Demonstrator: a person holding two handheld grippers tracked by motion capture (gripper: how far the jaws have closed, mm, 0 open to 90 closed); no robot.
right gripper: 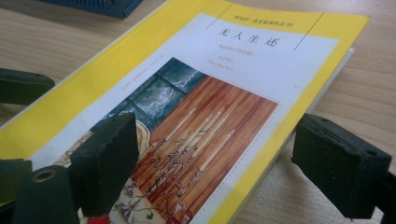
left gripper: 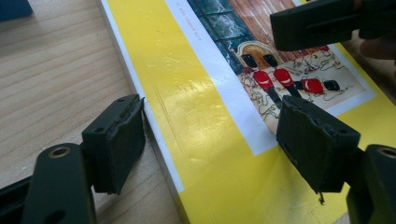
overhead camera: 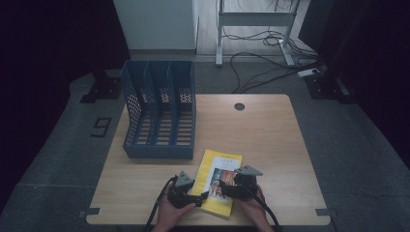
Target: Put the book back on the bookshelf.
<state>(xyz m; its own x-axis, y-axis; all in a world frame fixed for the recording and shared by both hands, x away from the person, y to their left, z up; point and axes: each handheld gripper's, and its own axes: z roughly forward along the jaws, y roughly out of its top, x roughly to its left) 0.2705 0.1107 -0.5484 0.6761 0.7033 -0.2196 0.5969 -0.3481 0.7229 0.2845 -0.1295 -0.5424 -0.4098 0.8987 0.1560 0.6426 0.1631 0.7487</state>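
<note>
A yellow paperback book (overhead camera: 217,181) with a picture on its cover lies flat near the table's front edge. In the left gripper view my left gripper (left gripper: 210,140) is open, one jaw down beside the book's (left gripper: 201,116) left edge and the other over the cover. My right gripper (right gripper: 215,163) is open too, straddling the right edge of the book (right gripper: 210,93), one jaw above the cover and one past the edge over the table. In the high view both grippers, left (overhead camera: 191,191) and right (overhead camera: 227,186), sit at the book's near end, held by hands.
A blue mesh file rack (overhead camera: 159,111) with three slots stands at the table's back left. The wooden table (overhead camera: 270,135) has a round cable hole (overhead camera: 239,106) near its far edge. Cables and a desk frame lie on the floor beyond.
</note>
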